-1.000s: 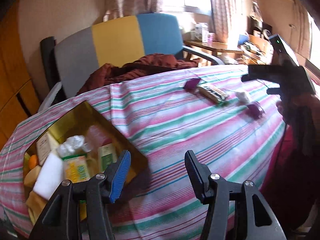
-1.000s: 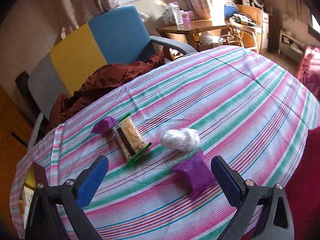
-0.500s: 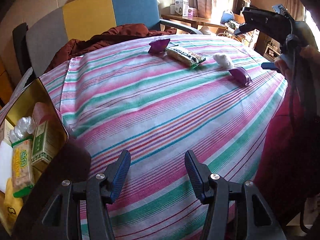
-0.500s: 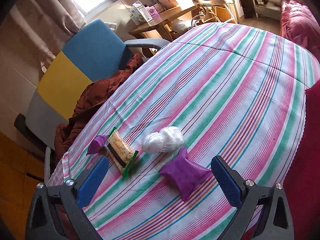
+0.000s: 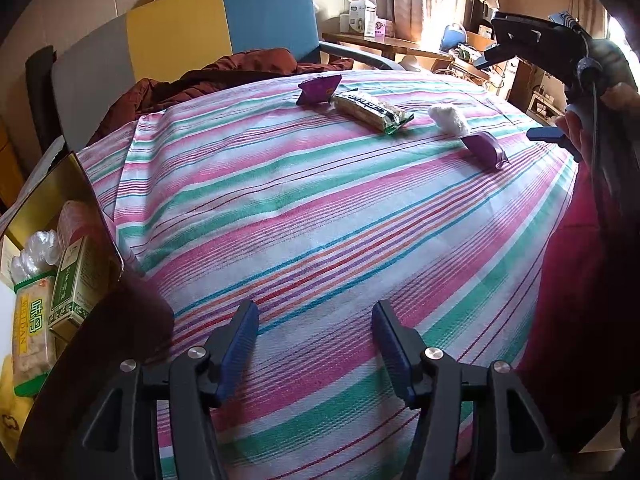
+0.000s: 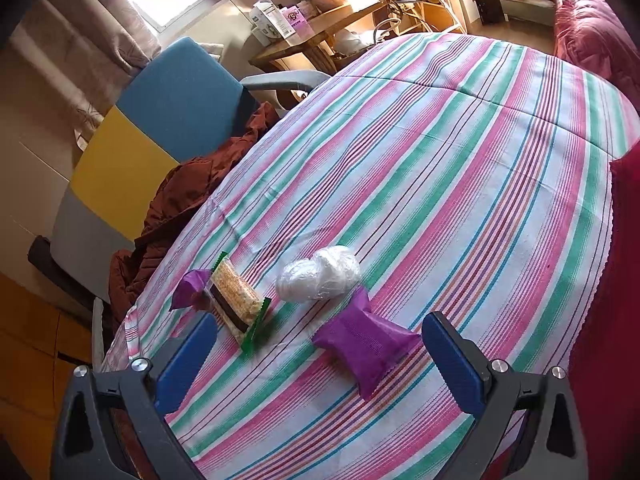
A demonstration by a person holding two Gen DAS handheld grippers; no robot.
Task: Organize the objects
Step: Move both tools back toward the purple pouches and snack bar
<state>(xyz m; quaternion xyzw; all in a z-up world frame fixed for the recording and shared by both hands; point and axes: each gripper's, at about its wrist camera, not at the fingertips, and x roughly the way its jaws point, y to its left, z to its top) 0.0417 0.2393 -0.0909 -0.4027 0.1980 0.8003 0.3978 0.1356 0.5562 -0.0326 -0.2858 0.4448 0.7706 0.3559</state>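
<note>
Closest in, the left gripper [image 5: 315, 330] hangs over bare striped tablecloth [image 5: 320, 216], its blue-padded fingers [image 5: 240, 330] spread apart with nothing between them. Just off to its left sits the gold-lined box [image 5: 48, 196], already loaded — a green carton [image 5: 74, 284], a rice-cracker pack [image 5: 30, 340] and a crinkly clear-wrapped bundle [image 5: 36, 252] packed side by side inside.

Over to the right gripper [image 6: 316, 354] — fingers wide apart here too, holding nothing. The near purple packet [image 6: 366, 342] lies flat on the cloth right in the gap between the pads, touching neither one. Just beyond it, touching its far end, is the white ball in clear wrap [image 6: 320, 280]. To the left of those two, the green-edged cracker bar [image 6: 236, 300] lies at a slant, and tucked against its far left side is the second purple packet [image 6: 190, 288].

From the left wrist view those same four items line up along the far side of the table, well apart from the box, with the person's hand [image 5: 580, 120] gripping the right tool above the table's right edge.

Farther back, a chair [image 6: 160, 128] in grey, yellow and blue panels stands against the table, a rust-brown garment [image 6: 176, 208] heaped on its seat. Behind that, a wooden side table [image 6: 320, 28] with small boxes, under a bright curtained window.
</note>
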